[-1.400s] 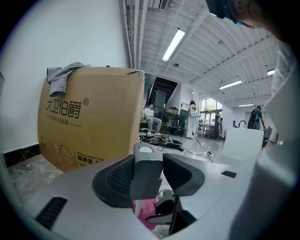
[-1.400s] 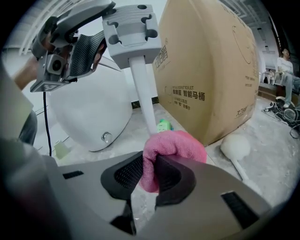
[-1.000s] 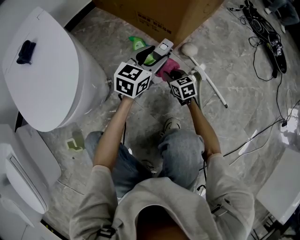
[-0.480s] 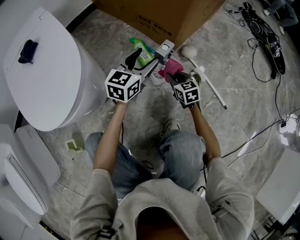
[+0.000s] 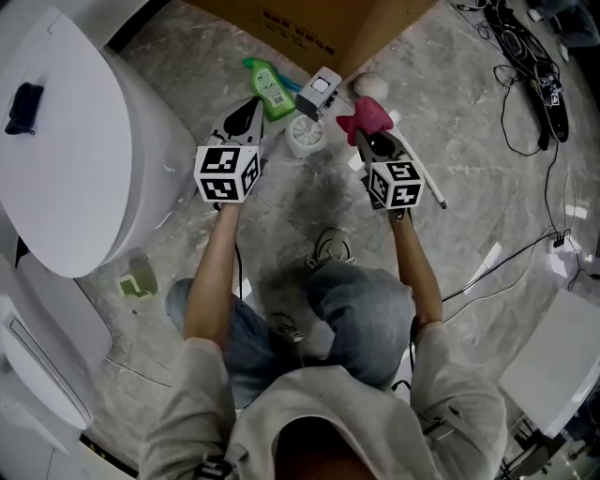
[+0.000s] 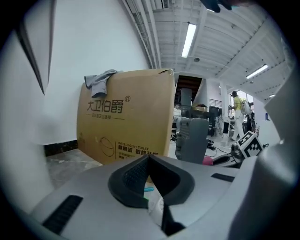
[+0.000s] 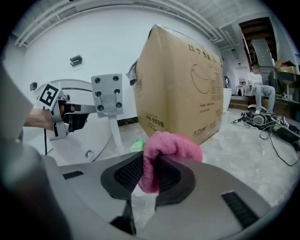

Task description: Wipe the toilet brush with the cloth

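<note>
The toilet brush [image 5: 372, 85] was seen lying on the grey floor [image 5: 469, 141] at about one o'clock in the head view. Its white head was near the foot of the cardboard box [image 5: 319, 28], and its handle was run out toward four o'clock, largely covered by the right gripper [image 7: 149, 165]. The pink cloth [image 5: 367, 114] was clamped between that gripper's jaws and bunched up past the pads. It was placed just at six o'clock of the brush head, though whether the two touched could not be told. The left gripper [image 6: 149, 158], held at eleven o'clock, had just been closing, and its jaws were brought together with nothing between them, so the brush was gripped by nothing. A white round base [image 5: 305, 141] and a green bottle [image 5: 267, 89] were seen near twelve o'clock, apart from the brush. The task was judged barely begun: the cloth was secured, but no wiping contact was shown. The brush was yet to be steadied, and its head and handle rubbed down.
</note>
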### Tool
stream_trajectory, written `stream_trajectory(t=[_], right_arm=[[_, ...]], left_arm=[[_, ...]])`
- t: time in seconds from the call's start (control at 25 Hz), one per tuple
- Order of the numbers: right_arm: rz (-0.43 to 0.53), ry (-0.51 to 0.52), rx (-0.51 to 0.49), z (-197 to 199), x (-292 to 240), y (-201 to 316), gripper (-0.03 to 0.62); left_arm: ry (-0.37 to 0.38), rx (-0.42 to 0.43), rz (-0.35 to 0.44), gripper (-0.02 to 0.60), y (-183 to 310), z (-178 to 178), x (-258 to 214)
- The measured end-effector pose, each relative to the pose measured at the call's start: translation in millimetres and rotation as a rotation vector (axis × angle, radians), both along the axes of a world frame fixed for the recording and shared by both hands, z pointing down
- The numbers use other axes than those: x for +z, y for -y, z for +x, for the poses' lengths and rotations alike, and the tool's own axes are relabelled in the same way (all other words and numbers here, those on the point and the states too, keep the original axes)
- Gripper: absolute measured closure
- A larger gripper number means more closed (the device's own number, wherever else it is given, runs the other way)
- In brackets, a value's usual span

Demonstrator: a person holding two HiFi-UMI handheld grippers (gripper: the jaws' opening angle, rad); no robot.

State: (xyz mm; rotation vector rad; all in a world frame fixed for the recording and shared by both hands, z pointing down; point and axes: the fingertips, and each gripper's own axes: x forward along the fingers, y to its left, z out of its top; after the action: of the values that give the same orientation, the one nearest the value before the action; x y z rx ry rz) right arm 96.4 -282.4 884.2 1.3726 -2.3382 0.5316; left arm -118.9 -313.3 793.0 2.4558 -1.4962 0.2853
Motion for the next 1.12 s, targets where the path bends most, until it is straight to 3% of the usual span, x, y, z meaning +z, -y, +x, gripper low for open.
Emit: stream_trajectory(t=[0.24, 0.52, 0.72, 1.12], right_arm=[[-0.008, -0.017, 0.065, 5.1, -16.9, -6.0, 0.508], [-0.053, -0.084, 0.026, 17.6, -83.8, -42.2, 0.508], [-0.087, -0.08, 0.042, 30.0, -165.4, -59.4, 0.508], [-0.058, -0.076, 0.04, 32.2, -365.3, -55.9, 0.508]], left_arm=[[-0.005, -0.075, -0.024, 0.563, -7.9, -8.4, -8.5], [0.053, -0.081, -0.152, 0.563, -50.7, -11.9, -29.0], [0.034, -0.085, -0.199, 0.563, -67.4, -7.9, -100.1], [0.015, -0.102, -0.198, 0.563, -68.5, -10.4, -296.5]])
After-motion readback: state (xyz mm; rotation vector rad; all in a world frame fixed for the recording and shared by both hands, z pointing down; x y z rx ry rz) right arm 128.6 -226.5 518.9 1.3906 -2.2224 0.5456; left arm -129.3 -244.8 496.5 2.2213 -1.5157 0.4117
